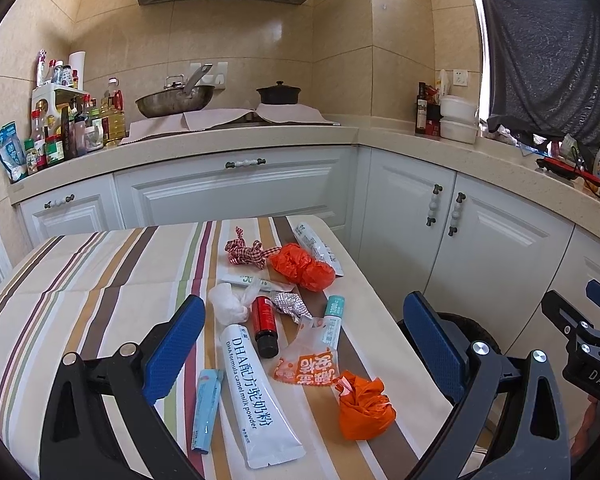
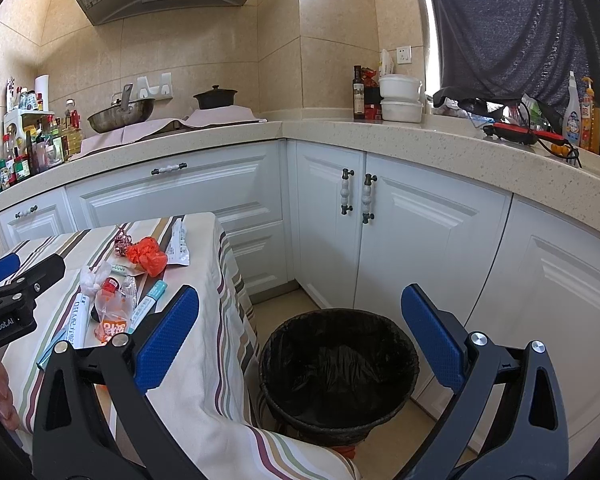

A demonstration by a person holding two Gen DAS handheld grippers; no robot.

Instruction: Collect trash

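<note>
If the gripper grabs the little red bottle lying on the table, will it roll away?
Probably, if nudged sideways: the red bottle is round and lies on its side. It looks stiff, so it should not squash. The smooth surface might slip between the fingers.

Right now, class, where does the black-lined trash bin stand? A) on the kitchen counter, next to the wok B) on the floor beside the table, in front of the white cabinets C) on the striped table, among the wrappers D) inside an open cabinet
B: the right wrist view shows the trash bin on the floor, beside the hanging edge of the striped tablecloth and in front of the closed white cabinets.
</note>
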